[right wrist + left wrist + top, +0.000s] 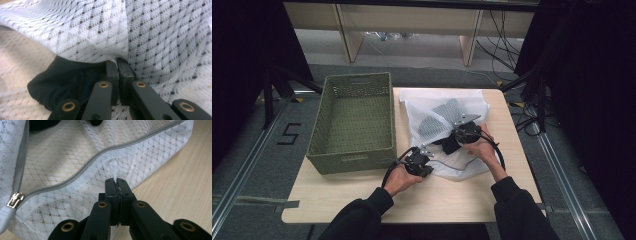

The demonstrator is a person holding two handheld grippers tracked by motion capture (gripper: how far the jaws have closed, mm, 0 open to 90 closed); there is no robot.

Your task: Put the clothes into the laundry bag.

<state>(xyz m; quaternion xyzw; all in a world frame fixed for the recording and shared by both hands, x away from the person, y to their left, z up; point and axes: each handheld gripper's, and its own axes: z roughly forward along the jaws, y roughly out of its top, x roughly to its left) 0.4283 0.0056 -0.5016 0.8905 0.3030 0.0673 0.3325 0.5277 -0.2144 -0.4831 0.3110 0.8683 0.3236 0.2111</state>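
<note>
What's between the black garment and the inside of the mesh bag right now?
Nothing visible blocks it. The left gripper pinches the mesh bag below the zipper; the right gripper is shut on the black garment, already under the bag's lifted upper layer.

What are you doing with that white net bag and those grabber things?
A person sits at a wooden table with a hand-held gripper in each hand, working on a white mesh laundry bag. The left hand-held gripper is shut, pinching the bag's fabric just below its grey zipper. The right hand-held gripper is shut at the bag's open mouth, where a dark piece of clothing lies under the lifted mesh. A green woven basket stands beside the bag.
</note>
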